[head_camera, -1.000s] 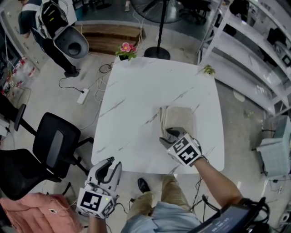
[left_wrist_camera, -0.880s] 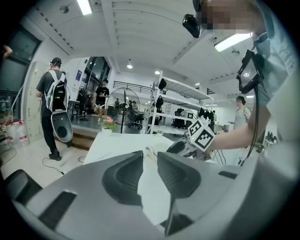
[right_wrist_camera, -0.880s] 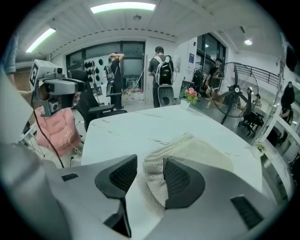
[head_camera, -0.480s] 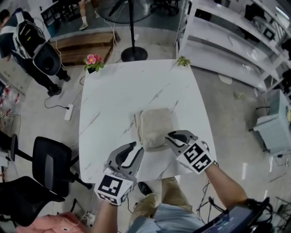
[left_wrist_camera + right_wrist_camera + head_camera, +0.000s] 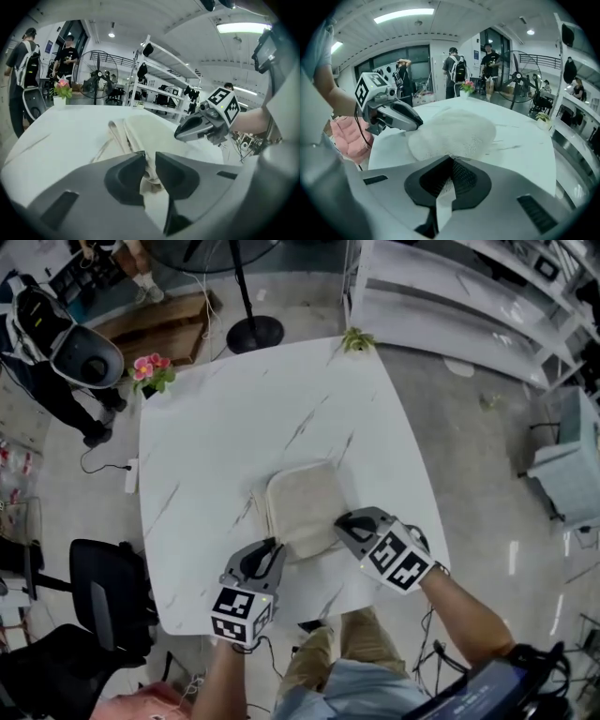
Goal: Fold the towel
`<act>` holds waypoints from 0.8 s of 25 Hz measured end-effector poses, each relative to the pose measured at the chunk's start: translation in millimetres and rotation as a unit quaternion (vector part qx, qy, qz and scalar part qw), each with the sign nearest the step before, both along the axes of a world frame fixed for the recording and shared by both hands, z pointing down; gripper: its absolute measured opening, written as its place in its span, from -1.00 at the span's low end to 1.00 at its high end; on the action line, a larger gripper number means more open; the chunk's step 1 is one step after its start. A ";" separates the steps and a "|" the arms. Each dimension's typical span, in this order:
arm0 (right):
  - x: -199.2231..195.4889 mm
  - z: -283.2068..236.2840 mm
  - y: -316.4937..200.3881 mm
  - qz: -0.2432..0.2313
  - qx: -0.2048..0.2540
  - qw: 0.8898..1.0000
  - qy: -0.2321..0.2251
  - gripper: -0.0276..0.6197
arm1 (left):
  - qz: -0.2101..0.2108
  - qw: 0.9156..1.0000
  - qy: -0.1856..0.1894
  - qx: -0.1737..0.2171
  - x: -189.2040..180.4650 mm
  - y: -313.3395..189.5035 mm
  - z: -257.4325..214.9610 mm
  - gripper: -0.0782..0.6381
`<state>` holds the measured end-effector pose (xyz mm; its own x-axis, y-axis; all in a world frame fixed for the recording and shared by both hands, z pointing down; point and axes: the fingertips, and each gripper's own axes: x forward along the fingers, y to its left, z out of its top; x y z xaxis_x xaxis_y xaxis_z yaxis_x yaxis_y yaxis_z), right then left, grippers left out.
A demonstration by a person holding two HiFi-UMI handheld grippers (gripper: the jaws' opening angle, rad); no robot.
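A beige towel (image 5: 302, 507), folded into a thick rectangle, lies on the white marble table (image 5: 216, 427) near its front edge. My left gripper (image 5: 265, 547) is at the towel's near left corner. In the left gripper view its jaws (image 5: 149, 161) have just been closing, and bunched towel fabric (image 5: 140, 129) sits pinched between them. My right gripper (image 5: 343, 521) is at the near right corner. Its jaws (image 5: 450, 161) are shut, and the towel's edge (image 5: 454, 131) runs into the tips. Each gripper shows in the other's view: the right gripper (image 5: 197, 129) and the left gripper (image 5: 401, 119).
A pot of pink flowers (image 5: 150, 371) and a small green plant (image 5: 354, 338) stand at the table's far corners. A black office chair (image 5: 103, 596) is left of the table, a fan stand (image 5: 251, 329) behind it and white shelves (image 5: 450, 296) to the right. A person (image 5: 47, 352) stands far left.
My left gripper came up from below the table's front edge to the towel's near left corner. My right gripper shifted to the near right corner. The head view swung, so the table sits differently.
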<state>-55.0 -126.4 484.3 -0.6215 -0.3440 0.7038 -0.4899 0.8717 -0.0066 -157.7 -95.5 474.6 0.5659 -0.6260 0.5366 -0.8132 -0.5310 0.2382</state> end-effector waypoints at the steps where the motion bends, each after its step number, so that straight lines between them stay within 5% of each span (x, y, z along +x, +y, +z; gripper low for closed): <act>1: -0.3 -4.7 0.1 -0.003 0.006 1.000 -0.004 -0.86 | -0.001 1.000 -0.001 -0.003 -0.4 2.1 2.6 -0.58; 7: -17.3 -43.5 16.4 -0.033 0.032 0.997 -0.061 -0.87 | 0.016 0.999 -0.032 0.017 0.5 1.3 2.5 -0.60; 13: -18.5 7.1 27.6 -0.061 -0.003 0.998 0.016 -0.87 | 0.021 0.999 -0.031 -0.007 -3.0 -1.3 16.5 -0.61; 20: -18.2 15.5 25.6 -0.051 -0.020 0.998 0.013 -0.87 | 0.032 0.999 -0.019 -0.013 -2.4 -4.9 24.1 -0.61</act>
<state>-73.2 -100.8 499.8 -0.6326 -0.2522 0.7322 -0.3996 0.9162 -0.0297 -160.1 -100.4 498.8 0.5835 -0.5750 0.5735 -0.7864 -0.5764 0.2222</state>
